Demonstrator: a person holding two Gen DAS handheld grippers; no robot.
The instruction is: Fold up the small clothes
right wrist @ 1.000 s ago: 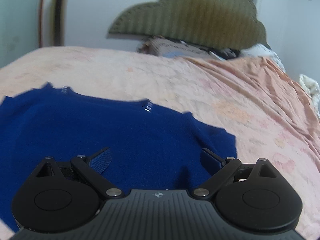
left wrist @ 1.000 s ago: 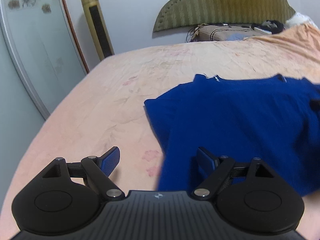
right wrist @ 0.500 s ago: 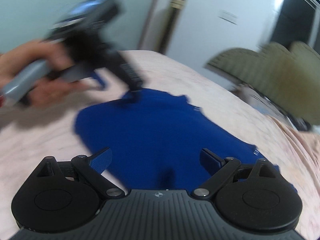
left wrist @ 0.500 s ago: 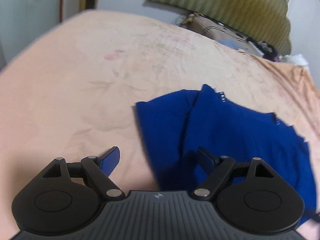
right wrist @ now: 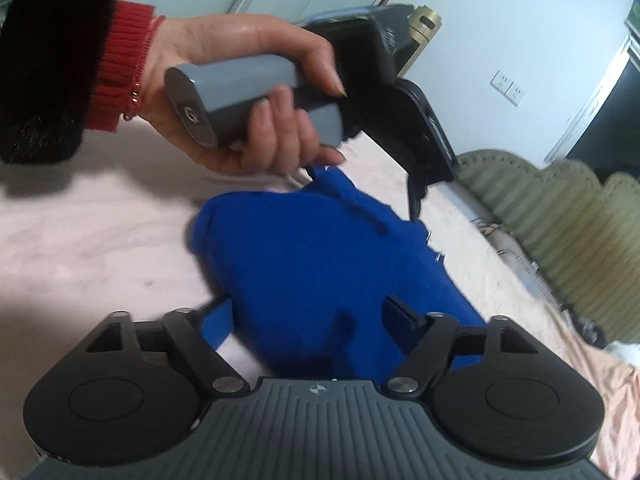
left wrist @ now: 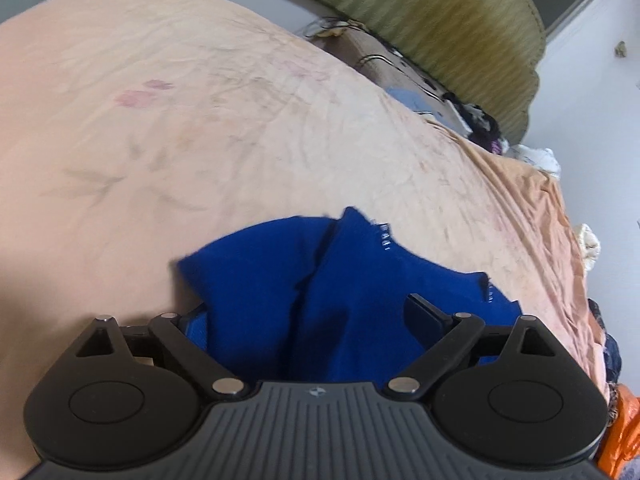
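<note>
Peach floral bedsheet (left wrist: 200, 100) covers the bed, with an olive padded headboard (left wrist: 452, 28) at the far end. On the sheet lies the blue garment (left wrist: 352, 288), bunched and partly folded. Left gripper (left wrist: 312, 320) has its jaws opening wide, cloth lying between them. Right gripper (right wrist: 308, 320) is closing its jaws astride the cloth's near edge, and the left hand (right wrist: 248, 92) hovers above the garment's far-left end
</note>
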